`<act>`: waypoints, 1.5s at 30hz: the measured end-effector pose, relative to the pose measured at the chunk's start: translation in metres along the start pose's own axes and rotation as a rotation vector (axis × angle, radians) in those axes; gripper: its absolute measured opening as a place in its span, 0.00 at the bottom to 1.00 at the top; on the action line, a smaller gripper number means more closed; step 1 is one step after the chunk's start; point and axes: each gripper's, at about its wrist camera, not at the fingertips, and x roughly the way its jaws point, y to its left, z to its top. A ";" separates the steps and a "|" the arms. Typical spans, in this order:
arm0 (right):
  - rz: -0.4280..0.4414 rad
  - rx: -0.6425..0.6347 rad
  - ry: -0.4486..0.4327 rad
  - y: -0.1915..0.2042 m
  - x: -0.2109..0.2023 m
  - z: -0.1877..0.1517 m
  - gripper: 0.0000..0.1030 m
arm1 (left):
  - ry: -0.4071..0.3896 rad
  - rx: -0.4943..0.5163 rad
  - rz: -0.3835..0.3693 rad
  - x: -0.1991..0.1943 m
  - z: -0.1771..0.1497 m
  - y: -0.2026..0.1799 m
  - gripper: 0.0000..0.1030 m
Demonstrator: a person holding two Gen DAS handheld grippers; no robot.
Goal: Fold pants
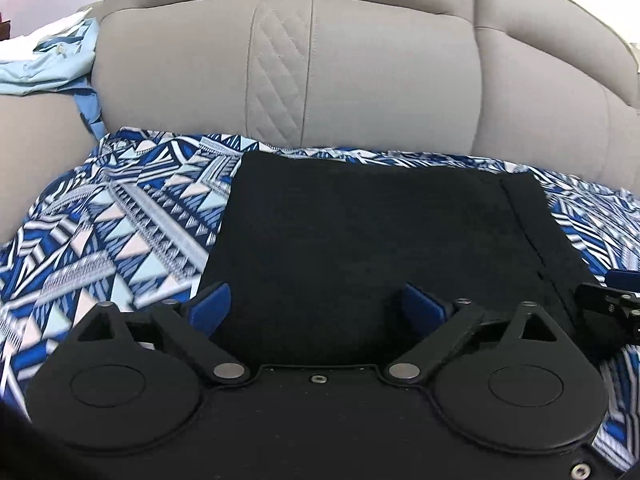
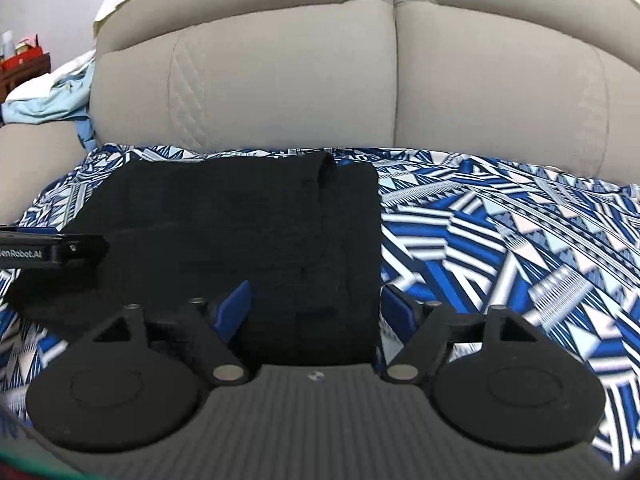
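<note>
left gripper (image 1: pixel 318 308) wide, tilted down | right gripper (image 2: pixel 316 308) same | pants (image 1: pixel 372 248) flat

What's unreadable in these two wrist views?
- Black pants: near edge hidden behind the tool bodies in both views.
- Pants' fold count and layers: fabric too dark.
- Left tool: in the right wrist view, cut off by the left edge.
- Patterned cloth: smeared near the tool in both views.

A blue and white patterned cloth (image 1: pixel 112 220) covers the sofa seat in front of me. Behind it rise the beige back cushions (image 2: pixel 280 80). A light blue garment (image 1: pixel 48 64) lies crumpled on the armrest.
</note>
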 end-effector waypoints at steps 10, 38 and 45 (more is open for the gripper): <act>-0.009 0.036 -0.121 0.011 -0.050 -0.036 0.87 | -0.016 0.007 -0.025 -0.052 -0.040 -0.009 1.00; -0.076 -0.082 -0.145 0.089 -0.019 -0.080 1.00 | -0.025 0.024 0.074 -0.044 -0.073 -0.016 1.00; -0.072 -0.086 -0.166 0.091 -0.017 -0.082 1.00 | -0.060 0.064 0.064 -0.040 -0.075 -0.016 1.00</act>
